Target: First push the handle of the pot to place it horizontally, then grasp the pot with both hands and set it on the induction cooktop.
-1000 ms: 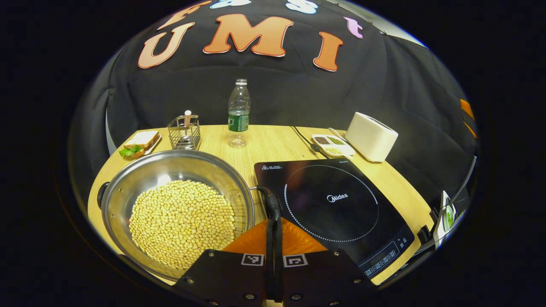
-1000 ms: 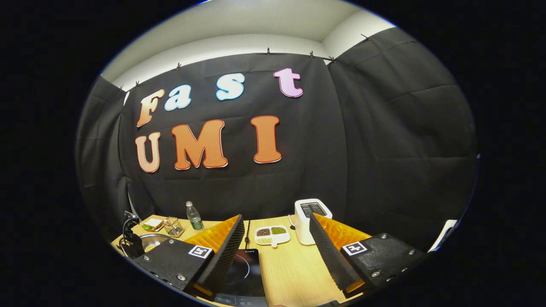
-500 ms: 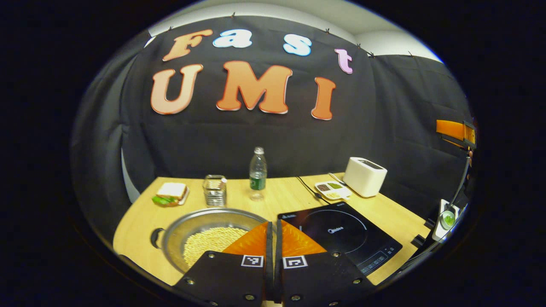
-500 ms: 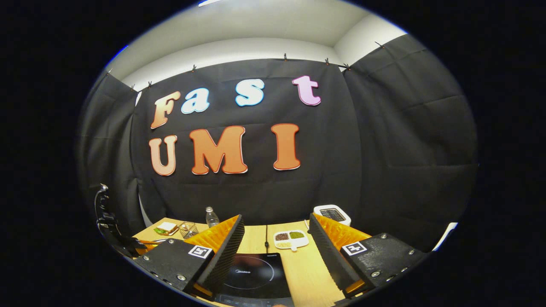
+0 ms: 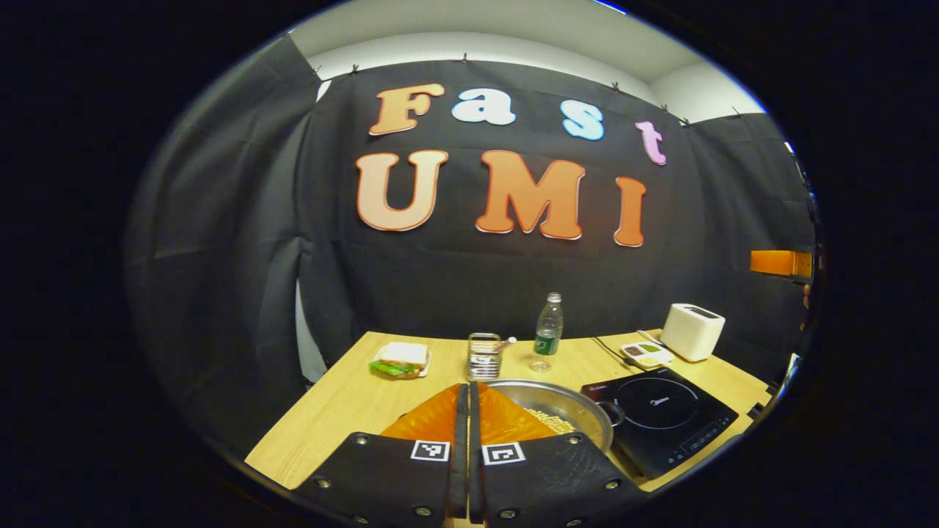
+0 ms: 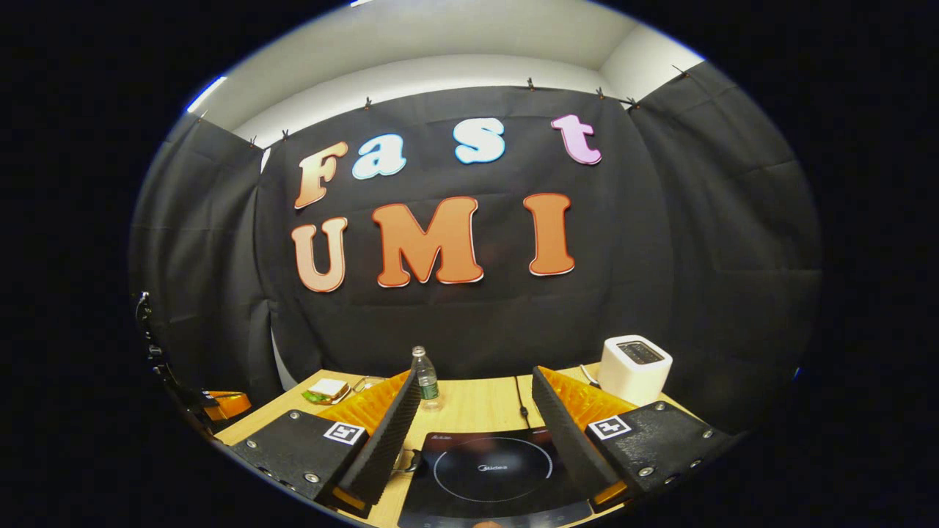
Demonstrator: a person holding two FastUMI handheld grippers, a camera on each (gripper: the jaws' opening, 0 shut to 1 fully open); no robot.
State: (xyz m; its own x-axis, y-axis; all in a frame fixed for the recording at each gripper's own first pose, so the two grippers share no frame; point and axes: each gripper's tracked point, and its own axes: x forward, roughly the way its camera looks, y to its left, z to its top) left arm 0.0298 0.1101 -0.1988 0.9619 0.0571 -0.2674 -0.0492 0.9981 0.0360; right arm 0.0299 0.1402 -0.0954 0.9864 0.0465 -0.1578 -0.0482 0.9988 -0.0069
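Since a second ago the left tool [image 5: 467, 411] has lifted off the pot handle and is closed on nothing. Now the steel pot [image 5: 565, 412] with soybeans sits on the desk [image 5: 345, 400] just beside the induction cooktop [image 6: 493, 469]. Right tool [image 6: 475, 418] is open above the cooktop.

I see the steel pot [image 5: 565, 415], soybeans inside, sitting on the wooden table just left of the induction cooktop [image 5: 664, 418]. Its dark handle [image 5: 610, 412] reaches the black cooktop's edge.
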